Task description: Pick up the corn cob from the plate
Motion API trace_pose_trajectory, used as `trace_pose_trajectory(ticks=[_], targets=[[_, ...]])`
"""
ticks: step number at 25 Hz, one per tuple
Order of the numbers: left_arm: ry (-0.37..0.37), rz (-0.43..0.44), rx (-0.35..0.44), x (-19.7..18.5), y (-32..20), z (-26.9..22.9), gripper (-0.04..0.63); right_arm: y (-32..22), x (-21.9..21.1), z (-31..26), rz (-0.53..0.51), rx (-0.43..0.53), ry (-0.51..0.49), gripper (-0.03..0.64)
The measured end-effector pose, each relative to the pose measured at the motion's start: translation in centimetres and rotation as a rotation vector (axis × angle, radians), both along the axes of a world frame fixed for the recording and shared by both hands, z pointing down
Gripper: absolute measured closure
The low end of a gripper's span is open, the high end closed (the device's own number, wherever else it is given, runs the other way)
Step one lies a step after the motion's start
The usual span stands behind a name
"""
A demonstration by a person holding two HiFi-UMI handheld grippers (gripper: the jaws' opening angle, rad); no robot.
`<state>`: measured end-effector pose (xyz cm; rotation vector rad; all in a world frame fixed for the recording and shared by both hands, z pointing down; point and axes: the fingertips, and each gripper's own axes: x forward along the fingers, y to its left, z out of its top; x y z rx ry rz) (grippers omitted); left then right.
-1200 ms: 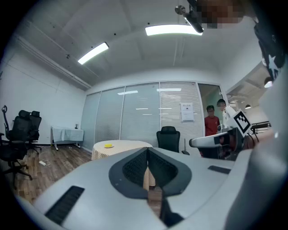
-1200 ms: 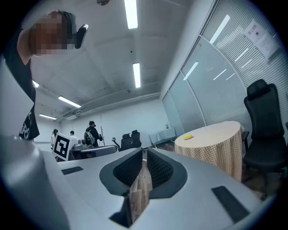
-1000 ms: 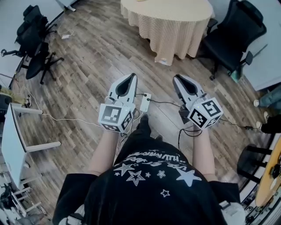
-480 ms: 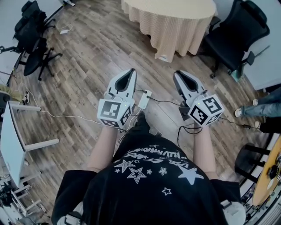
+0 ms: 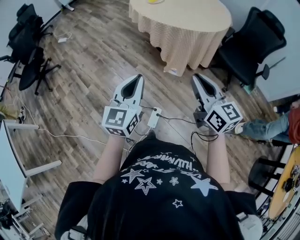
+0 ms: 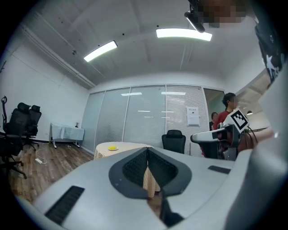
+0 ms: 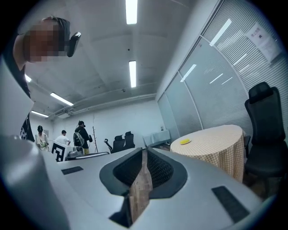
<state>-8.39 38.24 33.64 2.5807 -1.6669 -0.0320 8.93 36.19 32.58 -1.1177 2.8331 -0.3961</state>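
Note:
A round table (image 5: 187, 23) with a beige checked cloth stands ahead, at the top of the head view. A small yellow plate (image 6: 112, 148) lies on it, also seen as the plate (image 7: 185, 141) in the right gripper view and at the top edge as the plate (image 5: 155, 1). It is too small to make out a corn cob on it. My left gripper (image 5: 139, 77) and right gripper (image 5: 196, 76) are held level, side by side over the wood floor, well short of the table. Both are shut and hold nothing, as the left gripper (image 6: 147, 151) and right gripper (image 7: 144, 152) views show.
A black office chair (image 5: 251, 42) stands right of the table, and more black chairs (image 5: 28, 42) stand at the left. A white power box (image 5: 154, 117) with cables lies on the floor below the grippers. A seated person's legs (image 5: 262, 129) are at the right, and a white desk (image 5: 9, 159) at the left.
Both grippers have moved forward toward the round table, which now sits closer and lower in the head view. A person's legs have come further into view at the right.

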Motion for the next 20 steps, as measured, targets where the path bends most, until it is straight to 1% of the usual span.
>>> trace_pose_trajectory(ticks=[3, 7, 14, 16, 18, 20], targets=[[-0.001, 0.023, -0.005, -1.3, -1.3, 0.3, 0.586, -1.3, -1.6, 0.6, 0.009, -0.020, -0.018, 0.568], [0.003, 0.033, -0.012, -2.4, -3.1, 0.4, 0.586, -2.5, -2.7, 1.3, 0.015, -0.048, -0.007, 0.568], [-0.009, 0.044, -0.038, -1.3, -6.0, 1.7, 0.586, -6.2, -1.7, 2.9, 0.012, -0.065, -0.016, 0.568], [-0.029, 0.044, -0.033, -0.9, -7.4, 2.1, 0.586, -8.1, -1.4, 3.5, 0.001, -0.067, -0.017, 0.568], [-0.047, 0.026, -0.033, -0.8, -9.5, 2.5, 0.586, -10.4, -0.9, 3.7, -0.015, -0.063, -0.014, 0.568], [-0.045, -0.011, -0.042, -0.8, -12.0, 2.4, 0.586, -13.2, -0.1, 3.7, -0.027, -0.064, -0.021, 0.568]])
